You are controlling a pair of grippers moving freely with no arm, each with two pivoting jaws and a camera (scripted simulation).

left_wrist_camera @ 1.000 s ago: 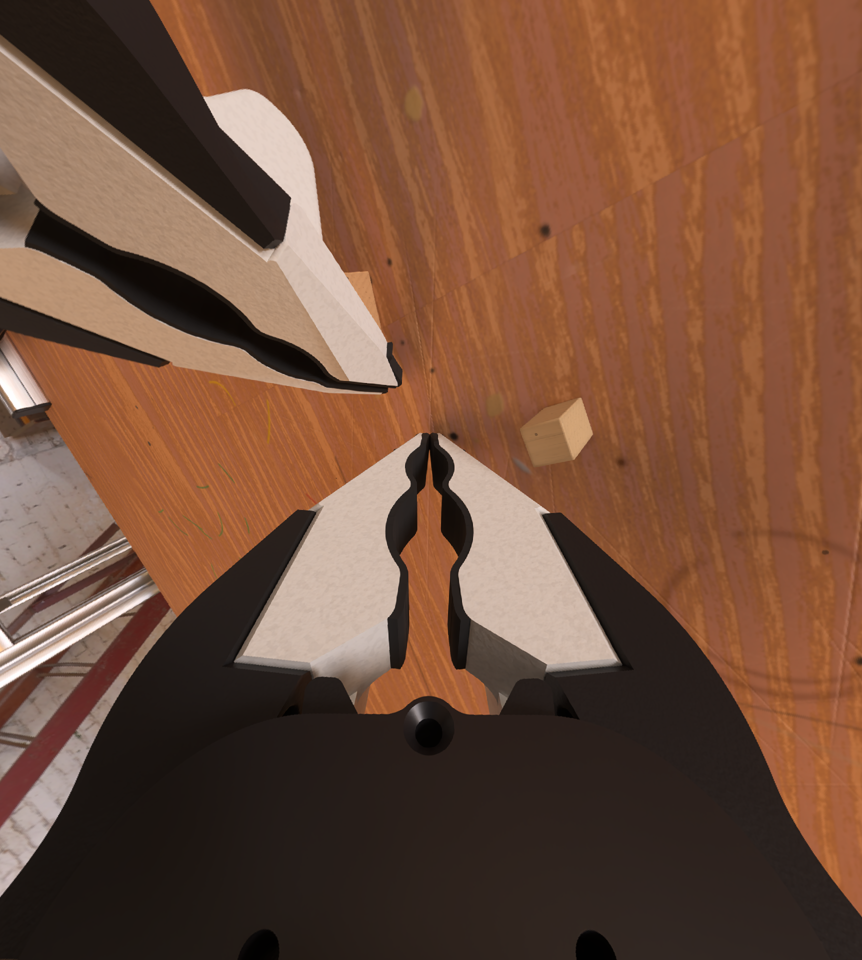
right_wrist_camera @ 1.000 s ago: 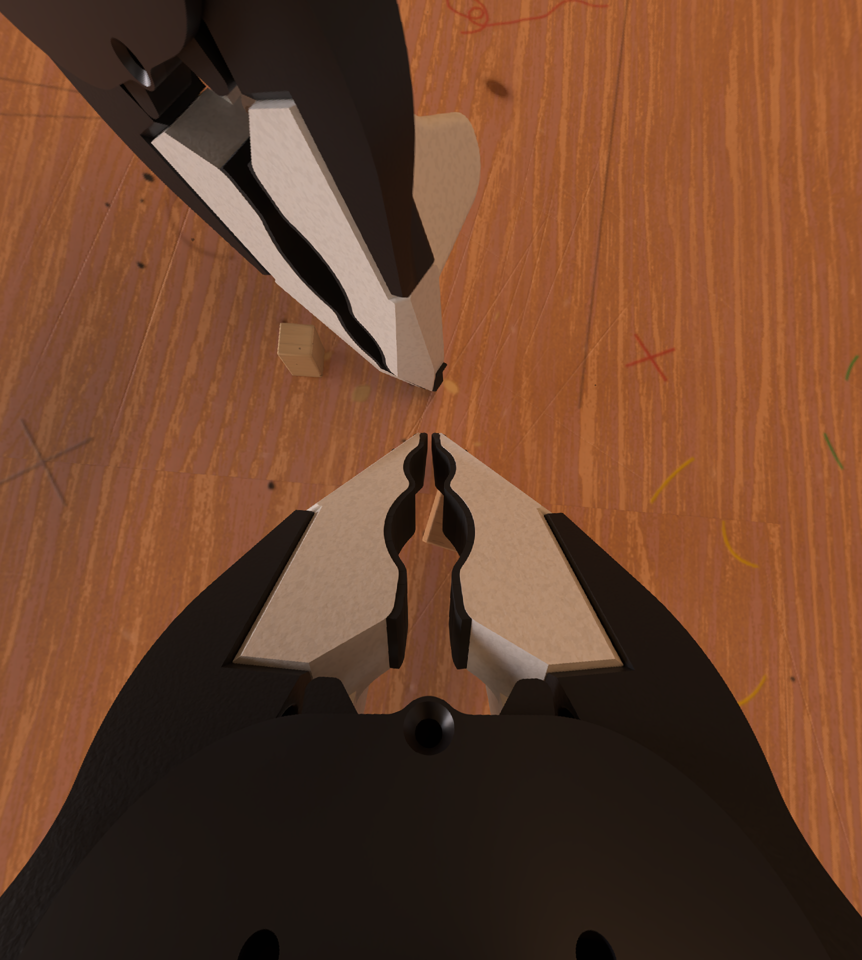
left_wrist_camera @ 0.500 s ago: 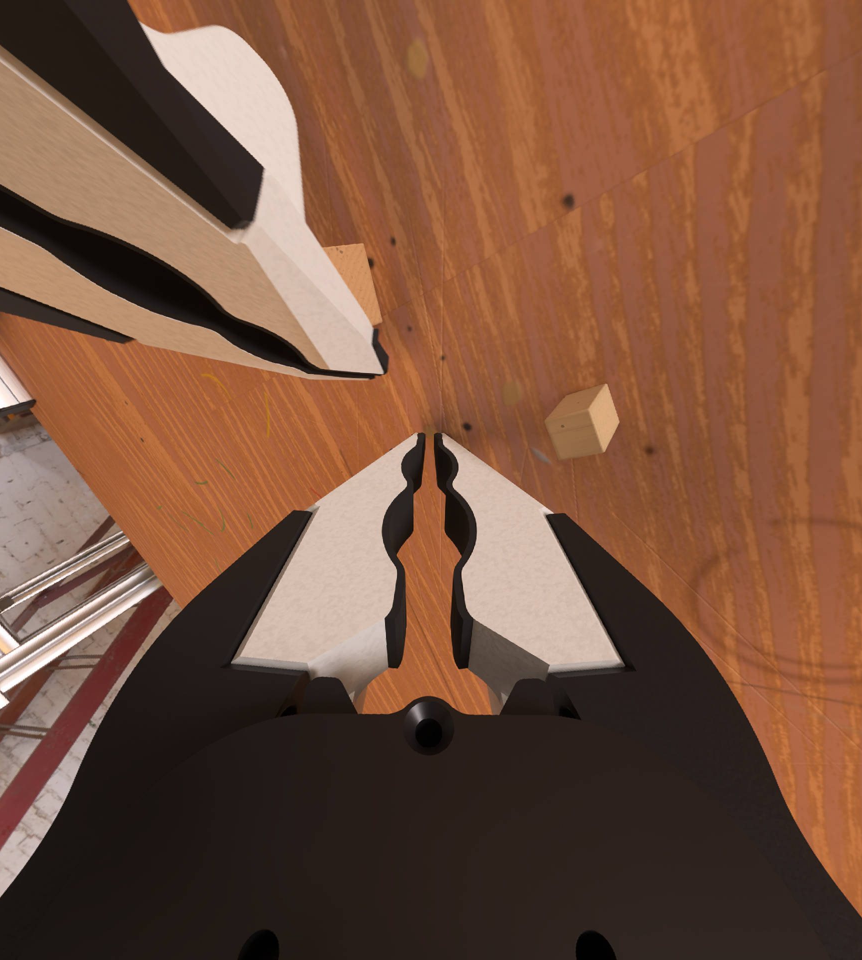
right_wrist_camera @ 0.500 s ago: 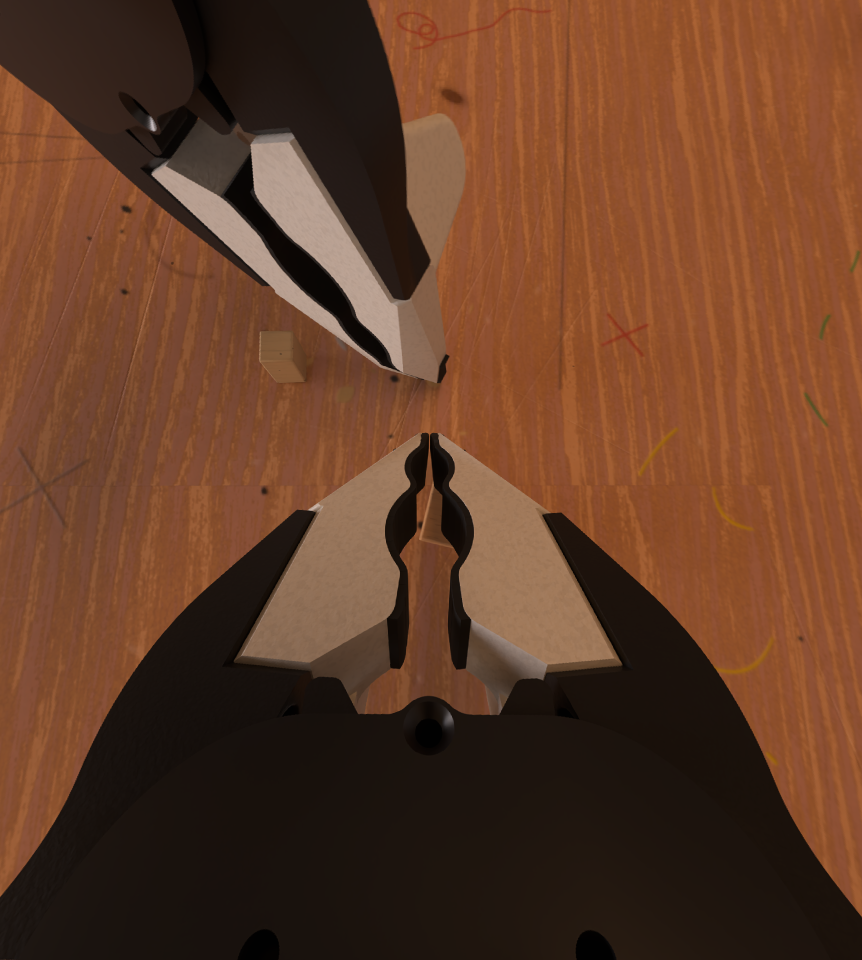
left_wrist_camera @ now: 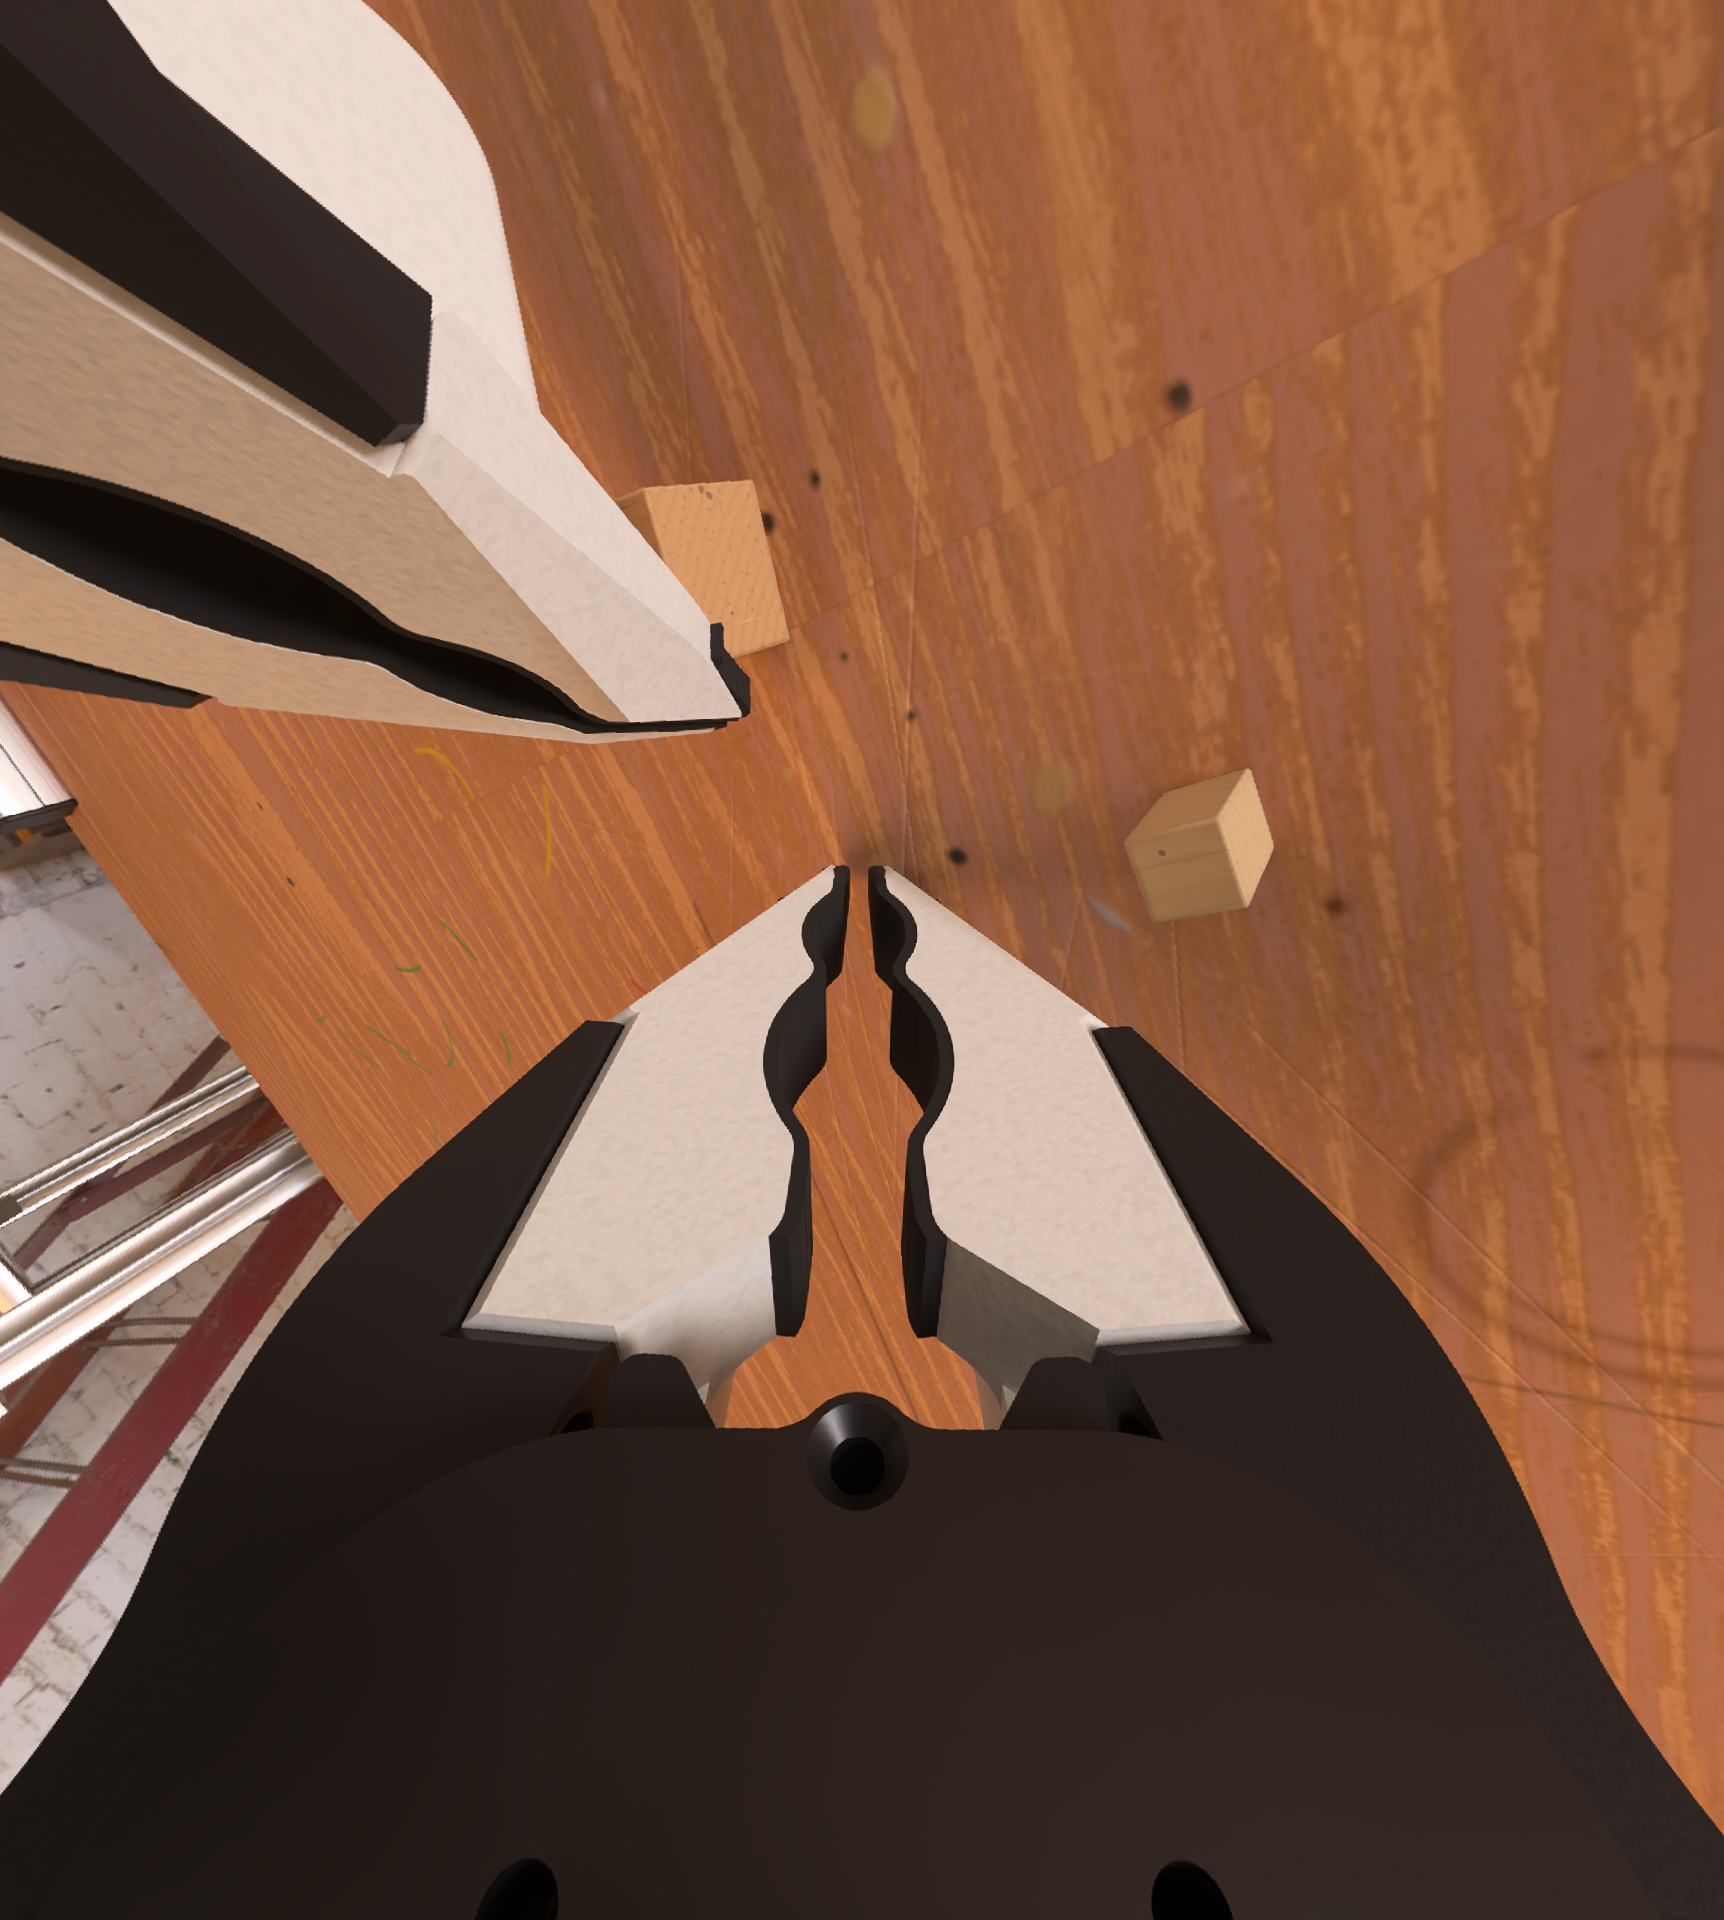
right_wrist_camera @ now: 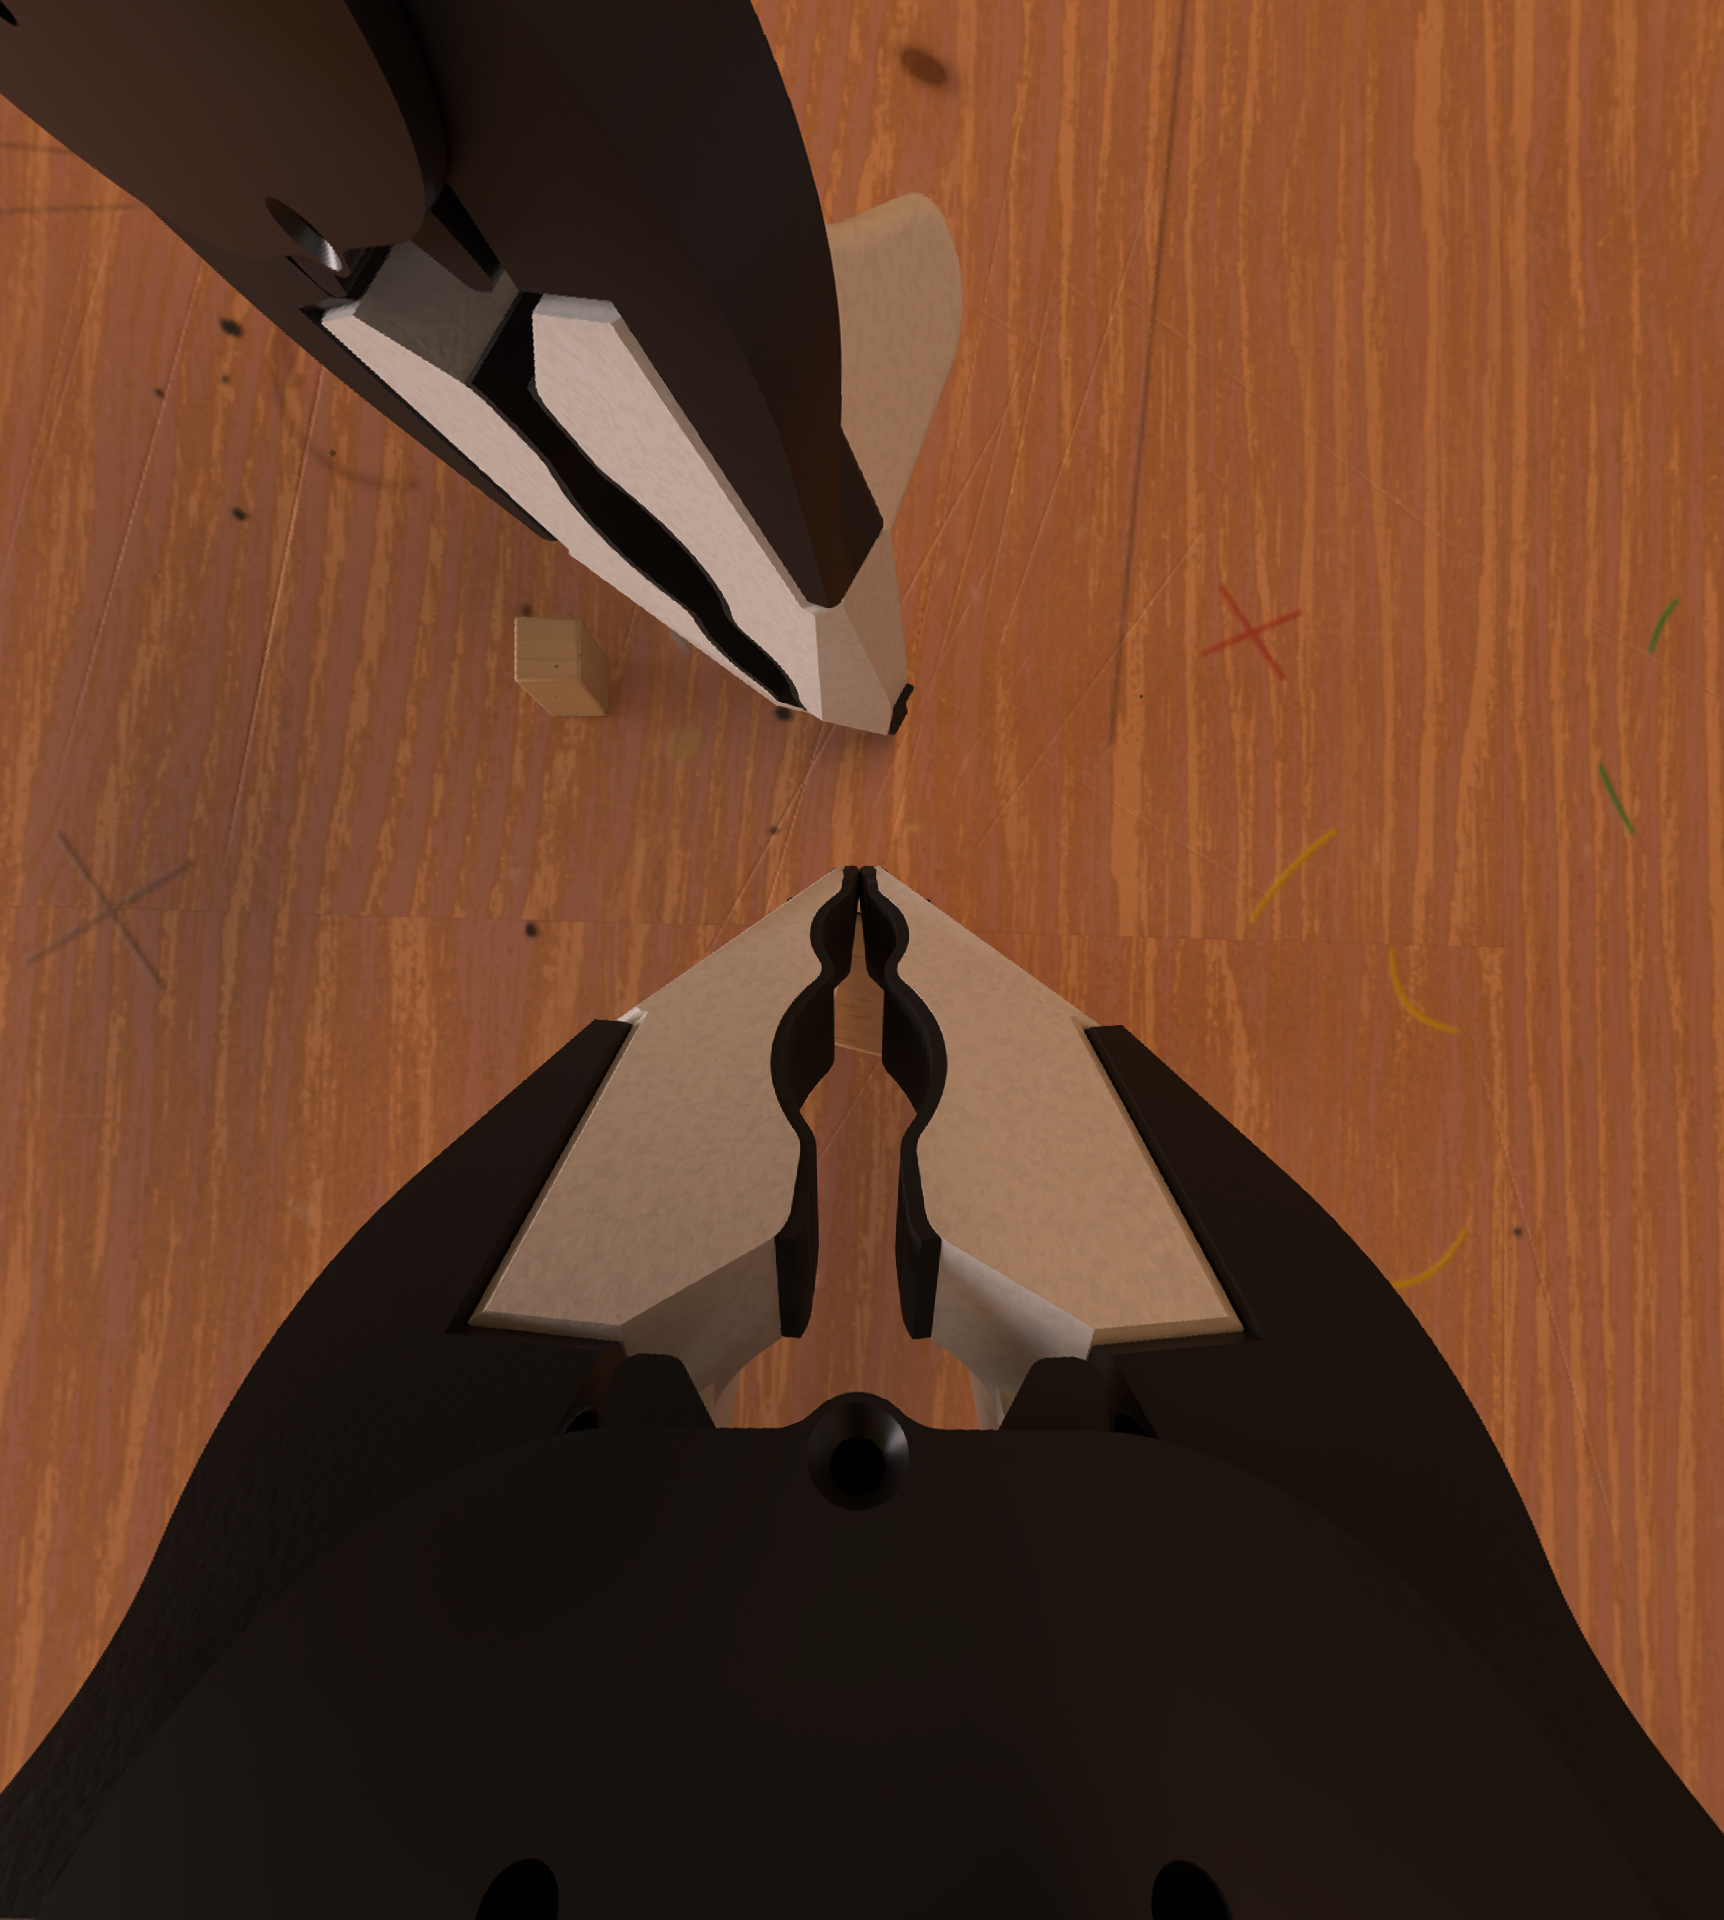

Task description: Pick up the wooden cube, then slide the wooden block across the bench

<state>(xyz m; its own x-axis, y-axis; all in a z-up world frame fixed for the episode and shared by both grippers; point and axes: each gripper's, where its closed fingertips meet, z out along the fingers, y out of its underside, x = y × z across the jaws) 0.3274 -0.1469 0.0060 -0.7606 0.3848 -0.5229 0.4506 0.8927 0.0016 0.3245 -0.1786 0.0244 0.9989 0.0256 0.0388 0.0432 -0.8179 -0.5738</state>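
A small pale wooden cube [left_wrist_camera: 1201, 847] sits alone on the orange-brown bench [left_wrist_camera: 1357, 520]; it also shows in the right wrist view [right_wrist_camera: 562, 665]. A larger wooden block [left_wrist_camera: 718, 561] lies on the bench, partly hidden behind my right gripper [left_wrist_camera: 728, 686]. In the right wrist view a sliver of the block [right_wrist_camera: 858, 1023] shows through the hollow between the fingers. My right gripper [right_wrist_camera: 858, 878] is shut, tips together, holding nothing. My left gripper [left_wrist_camera: 856, 878] is shut and empty, left of the cube and apart from it; it also shows in the right wrist view [right_wrist_camera: 894, 712].
The bench edge [left_wrist_camera: 214, 935] runs diagonally at the left, with metal frame legs [left_wrist_camera: 58, 1247] and a white brick floor [left_wrist_camera: 6, 1039] below. The bench top carries coloured scribbles and a red cross mark [right_wrist_camera: 1247, 634].
In the left wrist view the right gripper has grown larger and more of the block shows; the cube has drifted right. Both grippers stay shut. Neither the cube nor the block has moved on the bench.
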